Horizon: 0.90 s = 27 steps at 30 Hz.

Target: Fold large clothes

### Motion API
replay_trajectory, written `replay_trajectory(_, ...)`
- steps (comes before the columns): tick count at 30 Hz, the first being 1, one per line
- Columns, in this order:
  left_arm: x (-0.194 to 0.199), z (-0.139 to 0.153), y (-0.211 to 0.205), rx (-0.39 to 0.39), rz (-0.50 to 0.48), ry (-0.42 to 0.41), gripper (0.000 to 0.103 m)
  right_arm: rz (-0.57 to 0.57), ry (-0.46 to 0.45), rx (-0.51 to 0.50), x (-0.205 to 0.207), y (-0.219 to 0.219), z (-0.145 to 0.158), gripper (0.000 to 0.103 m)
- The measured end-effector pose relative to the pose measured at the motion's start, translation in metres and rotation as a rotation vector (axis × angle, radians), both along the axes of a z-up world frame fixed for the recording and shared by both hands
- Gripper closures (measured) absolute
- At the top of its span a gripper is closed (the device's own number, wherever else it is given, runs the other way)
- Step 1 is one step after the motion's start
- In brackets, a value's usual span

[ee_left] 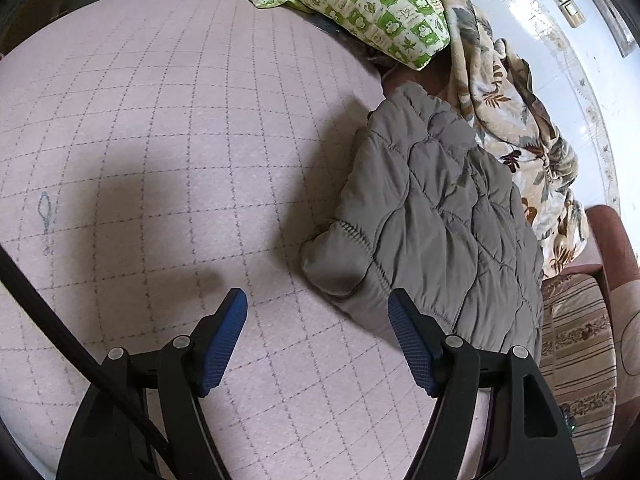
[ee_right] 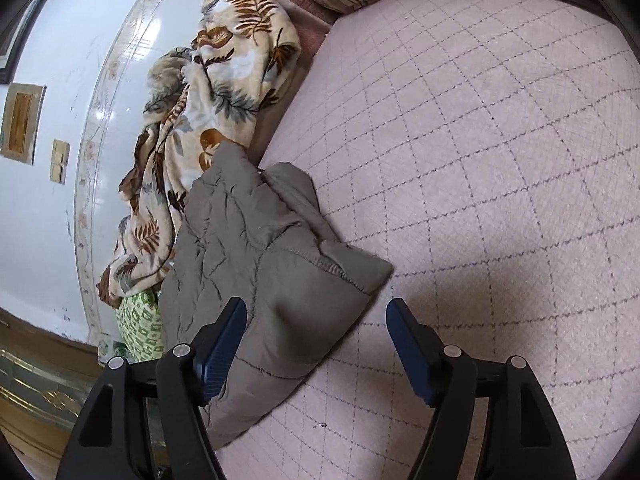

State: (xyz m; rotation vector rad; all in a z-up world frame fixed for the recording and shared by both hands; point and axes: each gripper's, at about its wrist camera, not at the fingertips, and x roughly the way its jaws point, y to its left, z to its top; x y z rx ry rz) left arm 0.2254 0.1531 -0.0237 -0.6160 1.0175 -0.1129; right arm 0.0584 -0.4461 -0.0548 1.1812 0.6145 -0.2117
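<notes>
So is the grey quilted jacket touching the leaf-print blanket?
Touching. In the right wrist view the grey quilted jacket overlaps the edge of the leaf-print blanket with no gap; the left wrist view shows the same overlap.

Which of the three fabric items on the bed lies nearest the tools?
The grey quilted jacket: it lies right at both tools, while the leaf-print blanket and green checked cushion sit behind it.

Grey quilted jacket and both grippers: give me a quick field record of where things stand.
garment: grey quilted jacket, bunched and folded over on the pink checked sheet
left gripper: open, nothing between the pads, jacket edge beside its right finger
right gripper: open, over the jacket's near corner, not pressing it
beside jacket: leaf-print blanket, green patterned pillow
fold state: not neat yet
</notes>
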Motion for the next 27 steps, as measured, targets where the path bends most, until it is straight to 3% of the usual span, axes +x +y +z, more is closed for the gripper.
replay_trajectory(11,0.013,-0.015,0.004,-0.152,0.041,0.019,0.03,-0.011,-0.012,0.059,0.008,0.0,-0.011,0.024)
replay_trajectory(17,0.017,-0.021,0.0,-0.143,0.045,0.026,0.03,0.003,0.002,0.059,0.016,0.005,-0.014,0.024)
replay_trajectory(27,0.024,-0.016,-0.021,-0.051,0.018,-0.026,0.03,-0.013,0.015,0.073,0.024,0.005,-0.023,0.023)
